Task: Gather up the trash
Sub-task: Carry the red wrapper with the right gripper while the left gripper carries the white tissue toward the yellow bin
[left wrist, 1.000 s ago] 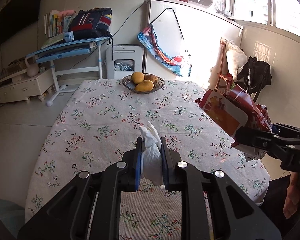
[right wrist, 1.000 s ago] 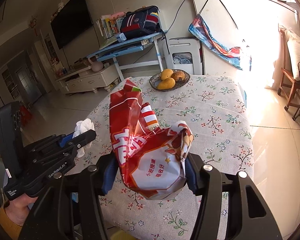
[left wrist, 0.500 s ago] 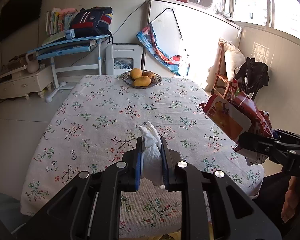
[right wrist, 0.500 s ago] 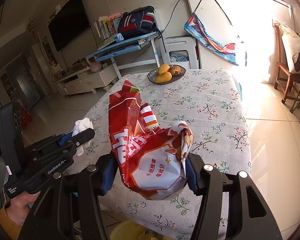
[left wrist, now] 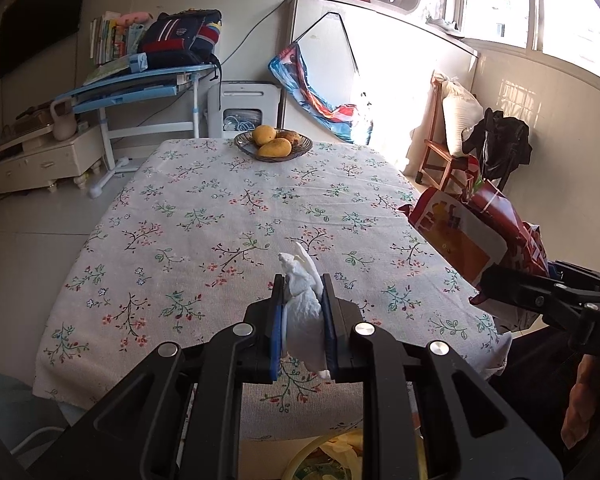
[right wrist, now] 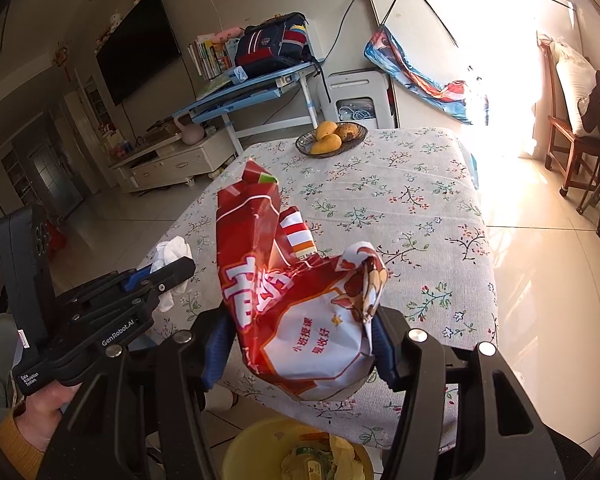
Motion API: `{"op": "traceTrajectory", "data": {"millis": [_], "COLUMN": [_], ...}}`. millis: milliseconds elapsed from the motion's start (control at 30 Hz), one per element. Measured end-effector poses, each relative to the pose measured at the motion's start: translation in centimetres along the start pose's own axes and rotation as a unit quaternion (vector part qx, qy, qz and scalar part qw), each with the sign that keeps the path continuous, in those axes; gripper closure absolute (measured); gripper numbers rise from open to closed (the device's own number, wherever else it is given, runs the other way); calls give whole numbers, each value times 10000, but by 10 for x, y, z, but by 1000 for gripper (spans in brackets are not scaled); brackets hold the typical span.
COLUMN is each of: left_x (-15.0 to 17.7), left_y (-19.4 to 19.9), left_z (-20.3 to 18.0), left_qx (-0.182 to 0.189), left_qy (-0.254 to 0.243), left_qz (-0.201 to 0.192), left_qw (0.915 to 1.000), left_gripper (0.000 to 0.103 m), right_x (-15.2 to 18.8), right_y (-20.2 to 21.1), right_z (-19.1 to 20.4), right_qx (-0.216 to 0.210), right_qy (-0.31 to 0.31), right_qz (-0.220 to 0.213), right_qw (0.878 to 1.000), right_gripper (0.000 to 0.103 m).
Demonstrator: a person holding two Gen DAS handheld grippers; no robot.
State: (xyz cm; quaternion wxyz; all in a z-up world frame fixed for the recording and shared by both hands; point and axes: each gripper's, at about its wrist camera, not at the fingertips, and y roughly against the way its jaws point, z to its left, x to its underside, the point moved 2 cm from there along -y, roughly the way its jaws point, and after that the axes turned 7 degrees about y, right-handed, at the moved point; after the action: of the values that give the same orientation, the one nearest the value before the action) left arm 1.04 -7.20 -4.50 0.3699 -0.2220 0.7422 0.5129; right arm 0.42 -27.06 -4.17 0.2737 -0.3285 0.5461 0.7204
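My left gripper point(left wrist: 302, 322) is shut on a crumpled white tissue point(left wrist: 303, 312), held over the near edge of the flowered table point(left wrist: 204, 216). The same tissue point(right wrist: 171, 254) shows in the right wrist view, at the left. My right gripper point(right wrist: 300, 344) is shut on a crumpled red and white snack bag point(right wrist: 296, 300), also above the table's near edge. That bag point(left wrist: 472, 232) appears at the right in the left wrist view. Below, a yellow bin point(right wrist: 256, 446) with trash in it peeks out on the floor under both grippers.
A dish of mangoes point(left wrist: 273, 145) sits at the table's far end. Behind it stand a blue desk point(left wrist: 140, 80) with a backpack, a white appliance point(left wrist: 244, 108) and a tall white cabinet. A wooden chair point(left wrist: 440, 148) with dark clothing stands at the right.
Both grippers have drawn back toward the table's near edge with their loads. The table looks farther away, and the yellow bin has come into view below.
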Motion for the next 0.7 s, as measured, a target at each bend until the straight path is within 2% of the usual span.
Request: {"op": "traceTrajectory", "data": {"millis": [700], "left_x": [39], "left_y": [25], "left_z": [-13], "left_qx": [75], "left_qy": [-24], "left_qz": [142], "left_qw": [9999], "left_gripper": [86], "right_x": [35], "right_y": [22], "right_z": [12], "right_qx": [31], "right_qy": [4], "right_qz": [137], "right_qw": [9999], "right_gripper": [45]}}
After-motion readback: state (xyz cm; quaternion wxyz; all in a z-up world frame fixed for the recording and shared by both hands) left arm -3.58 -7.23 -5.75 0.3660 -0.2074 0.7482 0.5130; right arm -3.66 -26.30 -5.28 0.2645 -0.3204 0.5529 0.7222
